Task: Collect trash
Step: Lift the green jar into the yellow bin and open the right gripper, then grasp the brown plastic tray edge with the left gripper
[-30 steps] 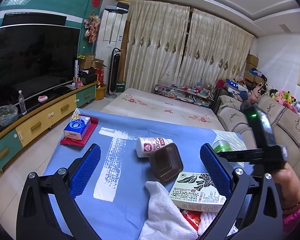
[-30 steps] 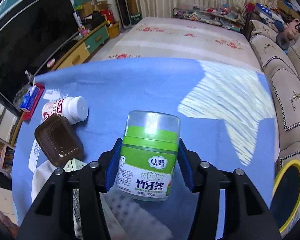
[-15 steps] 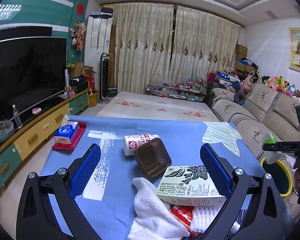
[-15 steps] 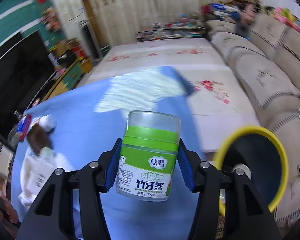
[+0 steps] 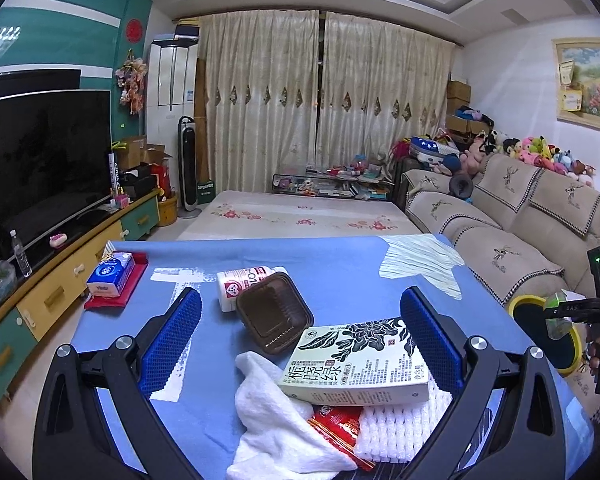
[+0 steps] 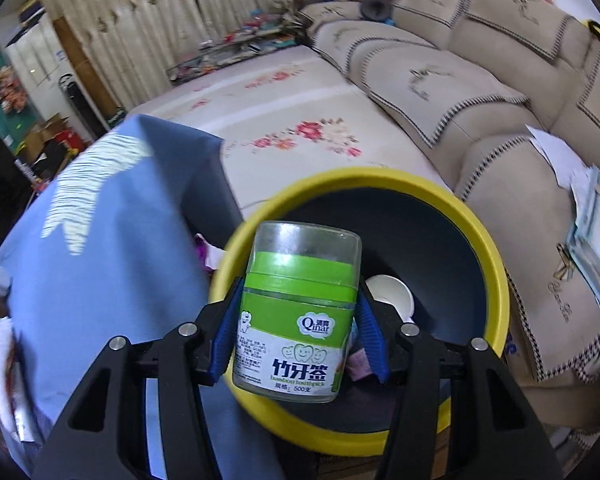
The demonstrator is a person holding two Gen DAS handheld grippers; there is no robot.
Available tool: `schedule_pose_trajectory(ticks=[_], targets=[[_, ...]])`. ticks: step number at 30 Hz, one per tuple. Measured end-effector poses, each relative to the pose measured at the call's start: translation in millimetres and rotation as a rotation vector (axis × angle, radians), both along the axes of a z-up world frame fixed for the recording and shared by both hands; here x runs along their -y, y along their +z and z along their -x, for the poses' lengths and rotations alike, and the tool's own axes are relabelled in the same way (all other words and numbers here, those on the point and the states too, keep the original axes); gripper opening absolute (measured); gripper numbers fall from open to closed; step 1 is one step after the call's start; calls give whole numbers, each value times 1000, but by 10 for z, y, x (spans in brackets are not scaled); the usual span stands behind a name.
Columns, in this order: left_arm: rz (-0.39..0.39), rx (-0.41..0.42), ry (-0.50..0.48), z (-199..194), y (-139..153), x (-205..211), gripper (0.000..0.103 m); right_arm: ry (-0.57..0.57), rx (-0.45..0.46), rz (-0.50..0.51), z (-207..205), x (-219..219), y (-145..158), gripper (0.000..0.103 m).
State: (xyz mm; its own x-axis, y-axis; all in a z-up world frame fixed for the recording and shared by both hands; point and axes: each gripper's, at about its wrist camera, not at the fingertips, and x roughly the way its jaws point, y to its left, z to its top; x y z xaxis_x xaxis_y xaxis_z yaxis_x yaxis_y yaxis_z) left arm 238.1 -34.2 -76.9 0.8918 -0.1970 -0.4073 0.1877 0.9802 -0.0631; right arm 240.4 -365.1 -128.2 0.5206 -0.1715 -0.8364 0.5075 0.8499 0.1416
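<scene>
Left wrist view: left gripper (image 5: 300, 332) spread wide over the blue table (image 5: 340, 264), holding nothing, probably poised for the next piece of rubbish. Between its blue ridged pads: a glossy paperback book (image 5: 360, 364) propped on white foam netting (image 5: 396, 432), a red crinkly wrapper (image 5: 336, 420), a soft white cloth (image 5: 276, 420), a dark ribbed plastic tray (image 5: 274, 316) tilted against a white bottle (image 5: 240, 284) lying on its side. Tissue pack (image 5: 110, 278) on a red mat at the far left corner. Off the right table edge, the yellow-rimmed bin (image 5: 518, 304), with the right gripper just over it.

Right wrist view: right gripper (image 6: 296, 332) clamped on a toothpick jar (image 6: 296, 312), a smooth clear plastic cylinder with green label, held upright directly above the bin's (image 6: 488, 248) round dark opening, seemingly for a clean drop. Bin set just beside the table, near the sofa (image 6: 440, 80); a white cup (image 6: 392, 292) and scraps already inside.
</scene>
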Motion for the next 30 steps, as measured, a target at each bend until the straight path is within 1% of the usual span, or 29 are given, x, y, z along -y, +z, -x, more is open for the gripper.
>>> schedule_pose_trajectory(ticks=[4, 10, 15, 20, 30], targets=[[-3, -9, -1, -10, -19, 16, 98, -32, -26, 1, -10, 123, -141, 51], [-9, -19, 0, -35, -46, -7, 98, -47, -60, -2, -53, 180, -296, 51], [-15, -21, -4, -48, -60, -1, 98, -60, -77, -8, -82, 232, -361, 52], [-13, -21, -8, -42, -57, -4, 98, -67, -60, 3, -55, 222, -312, 54], [-21, -18, -18, -45, -59, 24, 98, -52, -12, 8, 63, 121, -151, 56]])
